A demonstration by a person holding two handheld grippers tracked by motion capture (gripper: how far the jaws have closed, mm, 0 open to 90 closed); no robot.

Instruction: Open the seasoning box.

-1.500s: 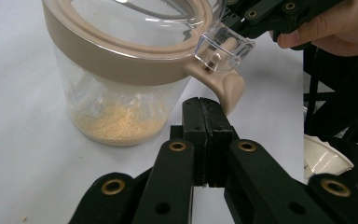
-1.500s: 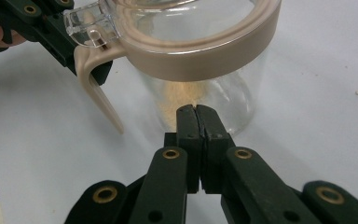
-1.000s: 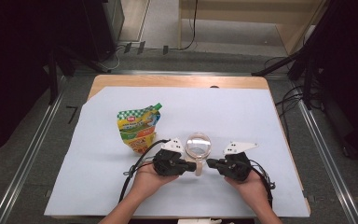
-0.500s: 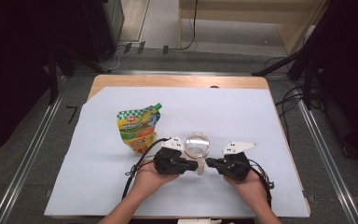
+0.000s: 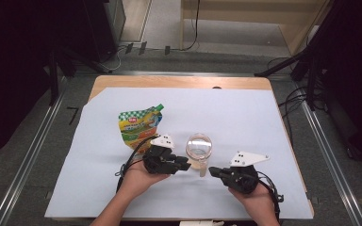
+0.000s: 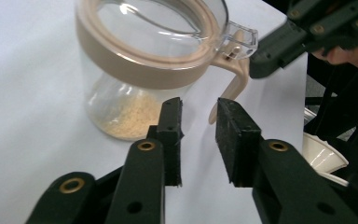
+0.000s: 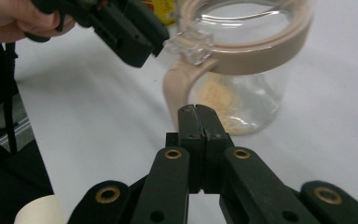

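A clear glass jar (image 5: 198,148) with a beige-rimmed lid stands near the table's front middle, with a little tan powder in its bottom (image 6: 121,116). Its beige latch (image 6: 230,88) hangs down the near side. My left gripper (image 5: 185,165) sits just left of the jar, open, with nothing between its fingers (image 6: 171,135). In its own view the latch is just beyond them. My right gripper (image 5: 213,172) is to the jar's lower right, shut on nothing (image 7: 196,116), its tip pointing at the latch (image 7: 177,84). A green and yellow pouch (image 5: 139,127) lies flat left of the jar.
A pale blue sheet (image 5: 245,117) covers the wooden table (image 5: 179,82). A white object (image 6: 324,158) sits near the front edge by the person, also white object (image 7: 32,210). Cables trail from both grippers. Metal rails run along the floor on both sides.
My right gripper has drawn back slightly toward the near edge. The left gripper, jar and pouch have barely moved.
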